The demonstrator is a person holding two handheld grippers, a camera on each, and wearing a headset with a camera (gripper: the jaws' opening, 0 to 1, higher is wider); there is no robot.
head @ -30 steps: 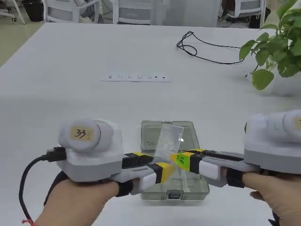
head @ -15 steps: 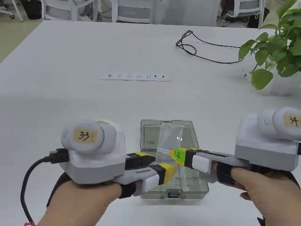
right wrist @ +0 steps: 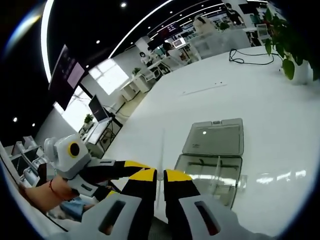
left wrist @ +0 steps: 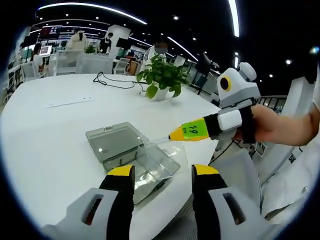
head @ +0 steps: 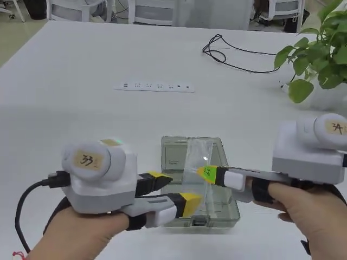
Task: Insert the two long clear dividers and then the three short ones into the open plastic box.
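The box [head: 201, 223], smoky clear plastic, lies open on the table [head: 81, 114], its lid [head: 172, 153] flat behind it. One clear divider [head: 198, 156] stands on edge over it (slightly tilted), pinched in the right gripper [head: 204, 172].

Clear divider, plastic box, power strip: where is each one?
clear divider [head: 198, 154], head view, the sheet's upper middle.
plastic box [head: 173, 153], head view, its open lid.
power strip [head: 154, 86], head view, its middle.
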